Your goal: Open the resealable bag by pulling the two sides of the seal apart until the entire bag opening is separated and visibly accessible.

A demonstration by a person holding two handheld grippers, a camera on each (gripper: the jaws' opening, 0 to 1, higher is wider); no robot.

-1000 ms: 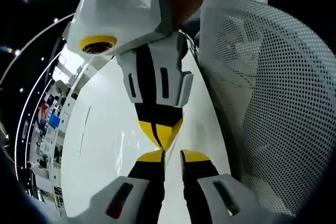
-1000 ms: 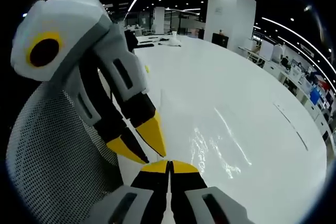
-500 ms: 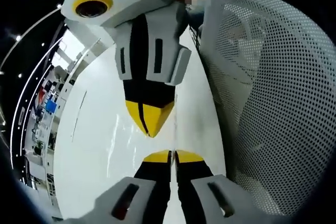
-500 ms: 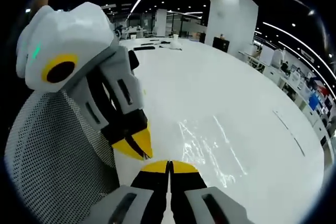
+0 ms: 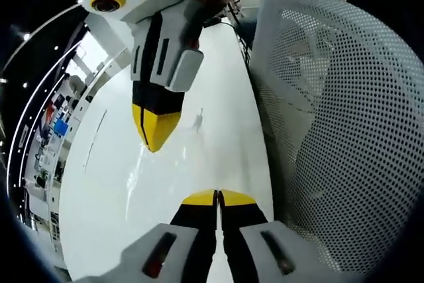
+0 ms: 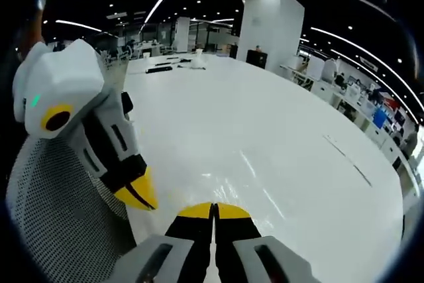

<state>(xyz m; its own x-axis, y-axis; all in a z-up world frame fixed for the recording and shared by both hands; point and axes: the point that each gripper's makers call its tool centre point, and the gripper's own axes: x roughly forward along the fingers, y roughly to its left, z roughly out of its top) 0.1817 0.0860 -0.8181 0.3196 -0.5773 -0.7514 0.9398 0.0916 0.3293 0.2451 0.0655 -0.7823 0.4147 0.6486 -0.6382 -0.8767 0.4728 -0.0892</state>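
The resealable bag (image 5: 189,164) is clear film, seen mostly as faint glints over the white table. In the left gripper view my left gripper (image 5: 217,193) has its yellow tips pressed together, shut on one side of the bag's mouth. My right gripper (image 5: 154,144) comes down from the upper left, a short gap away. In the right gripper view my right gripper (image 6: 213,207) is shut on the other side, with bag glints (image 6: 255,170) just beyond it. The left gripper (image 6: 140,200) sits to the lower left, apart from it. The seal itself is too faint to make out.
A white mesh chair back (image 5: 344,130) stands close by the table's edge and also appears as mesh (image 6: 53,217) behind the left gripper. The broad white table (image 6: 265,117) stretches ahead. Desks and a white pillar (image 6: 268,24) lie far off.
The left gripper shut next to the right gripper's tips. Since then the two grippers have drawn apart, and the gap between their tips has widened.
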